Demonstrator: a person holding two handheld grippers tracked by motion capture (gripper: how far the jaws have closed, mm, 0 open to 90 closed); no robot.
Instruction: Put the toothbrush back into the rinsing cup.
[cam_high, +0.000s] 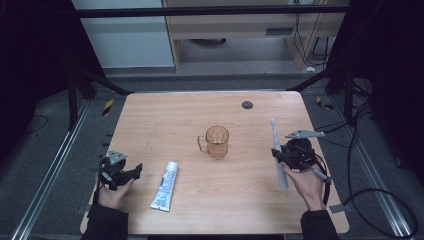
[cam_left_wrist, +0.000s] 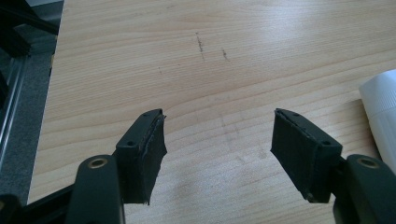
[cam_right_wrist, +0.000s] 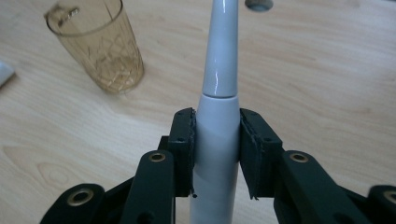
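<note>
The electric toothbrush (cam_right_wrist: 215, 121) was clamped between the pads of the right tongs (cam_right_wrist: 216, 140), gripped on its white handle just below the seam where the slimmer neck began. In the high view it (cam_high: 276, 150) stood over the right side of the worktop (cam_high: 190, 107), neck pointing away from the person and the handle's butt end trailing back toward the right hand (cam_high: 307, 182). Whether that butt end touched the wood or hung just clear of it could not be judged.

The step in hand looked like the lift — the brush had been grasped and was being carried. The amber glass mug (cam_high: 215, 141) stood upright near the middle of the worktop, apart from the brush, and seemed the likely destination (though that is a judgement, not something seen). The next move would call for swinging the brush leftward over the mug's rim and tipping it so one end could drop inside without knocking the mug over.

The left tongs (cam_left_wrist: 217, 140) gaped wide with nothing between them, hovering over bare wood near the front left corner; the toothpaste tube (cam_high: 165, 186) lay flat just beside them.

The brush head was cut off at the top of the right gripper view — its bristles could not be made out — and the tube's printing was too small to read.
</note>
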